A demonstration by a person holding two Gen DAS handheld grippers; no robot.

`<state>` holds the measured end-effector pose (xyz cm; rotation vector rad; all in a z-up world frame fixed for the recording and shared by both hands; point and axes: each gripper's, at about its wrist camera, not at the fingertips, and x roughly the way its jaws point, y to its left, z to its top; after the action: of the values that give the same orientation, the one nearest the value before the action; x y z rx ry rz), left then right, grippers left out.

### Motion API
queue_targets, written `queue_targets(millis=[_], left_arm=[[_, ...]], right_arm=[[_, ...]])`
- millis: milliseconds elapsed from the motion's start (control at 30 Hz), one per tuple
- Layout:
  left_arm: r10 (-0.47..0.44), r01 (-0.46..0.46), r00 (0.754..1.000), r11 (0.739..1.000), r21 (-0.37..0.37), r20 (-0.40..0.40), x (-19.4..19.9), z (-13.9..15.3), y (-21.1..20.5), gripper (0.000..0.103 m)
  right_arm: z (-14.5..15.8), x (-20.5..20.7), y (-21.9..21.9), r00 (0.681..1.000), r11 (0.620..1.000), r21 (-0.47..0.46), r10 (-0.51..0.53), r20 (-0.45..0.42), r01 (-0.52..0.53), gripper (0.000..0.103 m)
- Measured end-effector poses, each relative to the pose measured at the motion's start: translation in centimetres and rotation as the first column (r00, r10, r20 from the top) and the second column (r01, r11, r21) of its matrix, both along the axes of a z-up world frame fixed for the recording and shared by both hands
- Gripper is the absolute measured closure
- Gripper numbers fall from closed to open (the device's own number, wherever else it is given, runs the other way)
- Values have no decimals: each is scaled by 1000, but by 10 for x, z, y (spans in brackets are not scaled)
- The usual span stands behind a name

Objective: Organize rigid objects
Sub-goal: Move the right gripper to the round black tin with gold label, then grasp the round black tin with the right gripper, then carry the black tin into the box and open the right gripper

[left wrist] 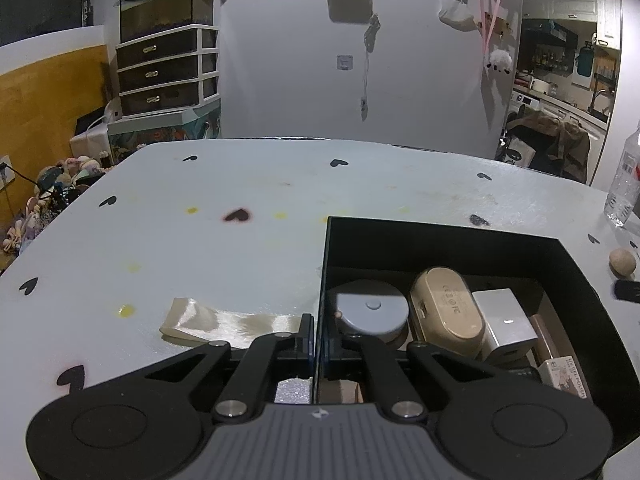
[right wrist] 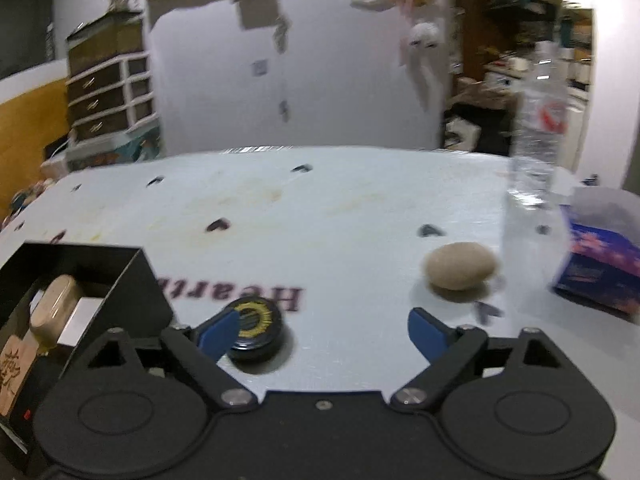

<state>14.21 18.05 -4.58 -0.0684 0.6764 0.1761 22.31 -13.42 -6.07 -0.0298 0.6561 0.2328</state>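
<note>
Blue-padded fingers of the right claw (right wrist: 322, 330) stand spread wide and hold nothing; its left pad (right wrist: 218, 332) sits just in front of a small round black tin with a yellow ring on its lid (right wrist: 258, 334), which lies on the pale surface with printed dark hearts (right wrist: 340, 216), while the right pad is well clear of it. Beyond the open fingers rests a tan, rounded stone-like lump (right wrist: 460, 266), and further right stand a clear plastic water bottle (right wrist: 536, 136) and a blue patterned tissue box (right wrist: 600, 268), both blurred. Off to the left is the open black cardboard box (right wrist: 132, 280). The left claw (left wrist: 318, 344) is closed on that box's left wall, one finger outside and one inside, the thin black wall (left wrist: 322, 280) pinched between them. Inside the box lie a grey round disc-shaped case (left wrist: 370, 306), a beige oval plastic case (left wrist: 446, 306) leaning against it, a white cube-shaped charger block (left wrist: 504, 320), and a small printed carton (left wrist: 566, 374) at the near right corner. Outside the box, just left of the claw, a strip of shiny cream ribbon (left wrist: 224, 320) lies flat on the surface.
</note>
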Motion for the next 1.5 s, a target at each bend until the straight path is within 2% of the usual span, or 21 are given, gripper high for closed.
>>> queue_targets(millis=[233, 467, 633, 800, 900, 967, 1133, 1300, 1500], left_arm=[[4, -4, 1000, 1000, 1, -2, 0, 1, -1, 99], [3, -3, 1000, 1000, 0, -2, 0, 1, -1, 99], [3, -3, 1000, 1000, 0, -2, 0, 1, -1, 99], [3, -3, 1000, 1000, -1, -1, 0, 1, -1, 99], [3, -3, 1000, 1000, -1, -1, 0, 1, -1, 99], [3, -3, 1000, 1000, -3, -1, 0, 1, -1, 99], [4, -4, 1000, 1000, -4, 0, 0, 2, 0, 99], [4, -4, 1000, 1000, -5, 0, 0, 2, 0, 99], [4, -4, 1000, 1000, -7, 0, 0, 1, 0, 99]], right_arm=[[-12, 20, 25, 996, 996, -26, 81, -34, -81, 26], [-13, 25, 27, 996, 996, -10, 85, -33, -86, 30], [-12, 23, 29, 993, 993, -8, 114, -28, -114, 42], [-16, 24, 32, 990, 991, -6, 133, -53, -133, 44], [-19, 25, 32, 990, 992, -10, 126, -62, -127, 53], [-19, 25, 30, 992, 994, -8, 109, -62, -110, 53], [3, 9, 25, 994, 993, 37, 111, 12, -111, 53], [34, -22, 40, 966, 961, 110, 244, 86, -253, 53], [47, -47, 79, 900, 892, 118, 432, 60, -436, 53]])
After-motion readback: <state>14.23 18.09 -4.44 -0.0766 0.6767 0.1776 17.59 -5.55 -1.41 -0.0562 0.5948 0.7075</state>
